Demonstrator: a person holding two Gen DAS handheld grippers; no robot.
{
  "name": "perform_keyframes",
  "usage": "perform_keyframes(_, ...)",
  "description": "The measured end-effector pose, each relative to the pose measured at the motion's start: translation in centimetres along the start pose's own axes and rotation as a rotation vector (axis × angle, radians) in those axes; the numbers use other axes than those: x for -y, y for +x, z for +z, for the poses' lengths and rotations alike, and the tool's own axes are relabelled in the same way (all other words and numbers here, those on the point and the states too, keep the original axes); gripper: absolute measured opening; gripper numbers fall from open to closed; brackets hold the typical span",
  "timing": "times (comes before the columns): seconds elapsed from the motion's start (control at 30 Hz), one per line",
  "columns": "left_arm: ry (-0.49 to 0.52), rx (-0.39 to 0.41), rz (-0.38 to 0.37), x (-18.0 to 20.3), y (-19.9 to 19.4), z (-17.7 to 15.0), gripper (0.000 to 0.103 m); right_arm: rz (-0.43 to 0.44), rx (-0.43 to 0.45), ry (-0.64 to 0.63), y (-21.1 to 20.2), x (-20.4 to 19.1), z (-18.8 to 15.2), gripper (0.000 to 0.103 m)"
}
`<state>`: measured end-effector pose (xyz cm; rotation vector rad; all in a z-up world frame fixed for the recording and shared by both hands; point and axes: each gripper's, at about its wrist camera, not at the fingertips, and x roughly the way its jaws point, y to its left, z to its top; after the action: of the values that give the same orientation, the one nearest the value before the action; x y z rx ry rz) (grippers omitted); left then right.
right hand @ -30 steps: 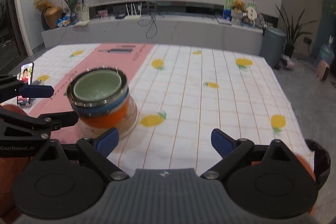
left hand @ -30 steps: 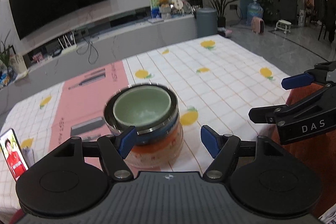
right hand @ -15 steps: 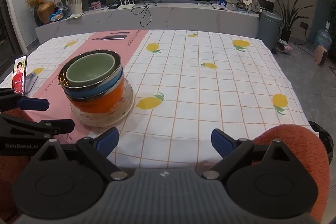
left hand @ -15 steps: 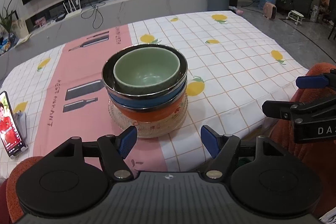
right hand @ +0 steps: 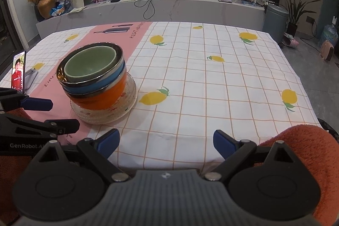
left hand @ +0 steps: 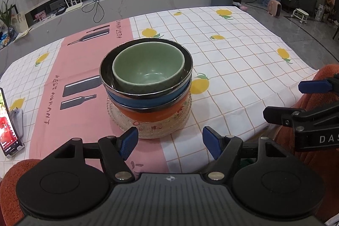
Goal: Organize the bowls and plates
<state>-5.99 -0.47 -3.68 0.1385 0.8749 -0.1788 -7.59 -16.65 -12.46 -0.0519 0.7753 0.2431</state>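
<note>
Looks basically done: the bowls [left hand: 146, 82] sit nested on the glass plate [left hand: 148, 128] on the table [left hand: 233, 56], left gripper [left hand: 169, 141] and right gripper [right hand: 165, 141] both released, so next just check for strays.

Dim, sharp, soft-shadowed; fisheye-warped edges

Right gripper [left hand: 317, 111] side: "DAS", the rest cut off by the picture edge.
Left gripper [right hand: 31, 120] side: "GenRobot.AI".
Pink strip of the tablecloth [left hand: 84, 69]: "RESTAURANT", printed by the bottle shapes, partly hard to read.
Phone [right hand: 19, 72] screen: words too small to read.
</note>
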Motion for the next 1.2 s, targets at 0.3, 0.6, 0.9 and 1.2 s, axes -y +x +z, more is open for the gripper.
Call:
perform_keyframes(0.3,0.004,-0.006,-0.006,0.1,0.1,0.0,0.082,-0.005,-0.007,0.008,0.2,0.3,0.0,0.093)
perform_keyframes(0.6,0.011,-0.001,-0.002,0.1,-0.1,0.5,0.081,-0.009,-0.002,0.009,0.1,0.4,0.2,0.093)
perform_keyframes(0.9,0.021,0.018,0.012,0.3,-0.4,1.5,0.081,-0.013,0.017,0.017,-0.1,0.8,1.0,0.094)
perform_keyframes(1.2,0.009,0.019,0.009,0.3,-0.1,1.8,0.081,-0.003,0.016,0.013,0.0,0.9,1.3,0.094)
